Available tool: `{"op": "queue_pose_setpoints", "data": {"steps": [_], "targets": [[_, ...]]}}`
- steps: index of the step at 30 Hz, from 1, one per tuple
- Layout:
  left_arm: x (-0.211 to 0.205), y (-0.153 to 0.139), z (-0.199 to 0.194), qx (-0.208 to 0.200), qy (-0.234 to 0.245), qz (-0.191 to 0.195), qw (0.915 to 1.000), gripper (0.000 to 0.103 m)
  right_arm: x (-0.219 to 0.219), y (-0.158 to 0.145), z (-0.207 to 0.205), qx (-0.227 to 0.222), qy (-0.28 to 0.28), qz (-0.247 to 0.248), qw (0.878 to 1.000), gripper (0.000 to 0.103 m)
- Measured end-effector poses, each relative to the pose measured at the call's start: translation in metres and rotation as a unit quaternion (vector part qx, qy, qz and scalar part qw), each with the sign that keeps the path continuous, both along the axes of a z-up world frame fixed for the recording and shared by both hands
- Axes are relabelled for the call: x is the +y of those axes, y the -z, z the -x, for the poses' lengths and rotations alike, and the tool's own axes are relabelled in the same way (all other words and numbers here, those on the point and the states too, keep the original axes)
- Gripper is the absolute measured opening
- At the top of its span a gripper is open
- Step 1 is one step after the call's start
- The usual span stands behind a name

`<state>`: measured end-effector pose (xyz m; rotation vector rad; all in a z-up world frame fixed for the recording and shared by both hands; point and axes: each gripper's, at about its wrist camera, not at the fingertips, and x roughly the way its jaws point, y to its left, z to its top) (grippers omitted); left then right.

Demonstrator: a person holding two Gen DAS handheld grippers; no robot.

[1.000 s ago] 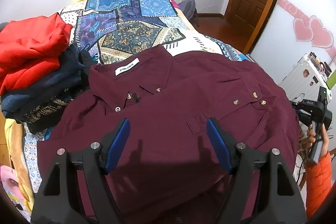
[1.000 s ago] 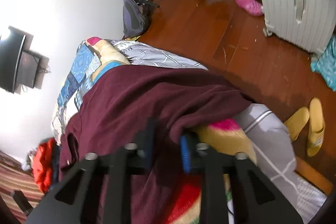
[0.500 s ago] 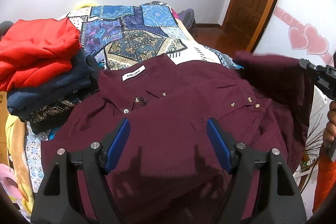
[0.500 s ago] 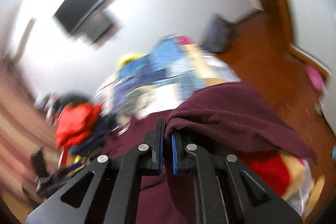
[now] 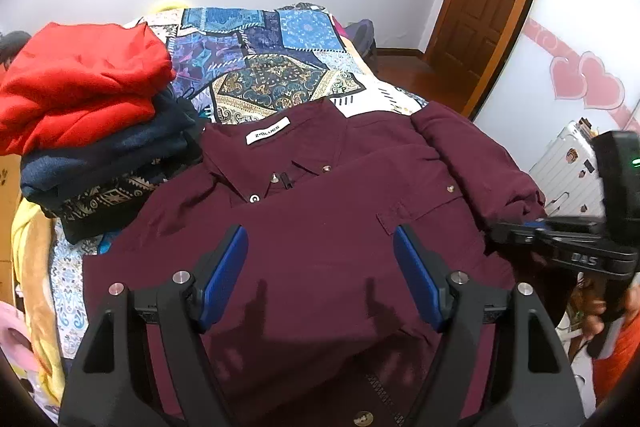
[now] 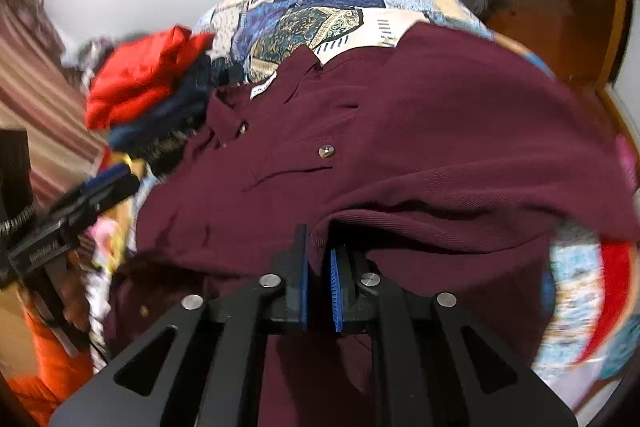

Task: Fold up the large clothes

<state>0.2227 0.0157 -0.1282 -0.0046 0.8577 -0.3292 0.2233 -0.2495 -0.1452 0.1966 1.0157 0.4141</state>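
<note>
The sleeve [image 6: 460, 223] is being pinched by the right tool [image 6: 318, 259], trailing off to its right. The shirt body [image 5: 320, 247] is being hovered over by the left tool [image 5: 320, 267], jaws apart.

Patchwork-quilted bed [image 5: 280, 39] under maroon shirt [image 5: 320, 247], folded clothes stack [image 5: 88, 115].

Even, bright indoor light. The left wrist view is sharp, with soft finger shadows on the maroon shirt [image 5: 320, 259] at lower centre. The right wrist view is motion-blurred toward its edges. Both bend strongly, corners black.
</note>
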Motion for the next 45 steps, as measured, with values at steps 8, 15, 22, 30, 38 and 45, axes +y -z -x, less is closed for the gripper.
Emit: {"op": "queue_pose_setpoints", "data": {"steps": [8, 15, 22, 30, 38, 45], "targets": [[-0.013, -0.011, 0.005, -0.026, 0.007, -0.014, 0.9995, 0.074, -0.03, -0.028, 0.017, -0.054, 0.041, 0.002, 0.998, 0.054], [-0.023, -0.018, 0.005, -0.042, 0.012, -0.016, 0.9989, 0.081, -0.075, -0.033, 0.021, -0.059, 0.145, -0.014, 0.988, 0.065], [-0.034, -0.019, 0.0, -0.047, 0.019, -0.018, 0.9986, 0.083, -0.131, -0.006, 0.015, -0.015, 0.261, -0.081, 0.962, 0.065], [-0.043, -0.016, -0.001, -0.042, 0.028, -0.024, 0.9984, 0.083, -0.17, 0.05, 0.001, 0.061, 0.335, -0.177, 0.923, 0.065], [-0.04, -0.015, -0.008, -0.034, 0.017, -0.017, 0.9991, 0.083, -0.188, 0.067, -0.011, 0.057, 0.37, -0.199, 0.905, 0.058], [-0.026, -0.015, -0.006, -0.039, -0.005, -0.022, 0.999, 0.083, -0.179, 0.026, -0.023, -0.008, 0.351, -0.141, 0.926, 0.014]]}}
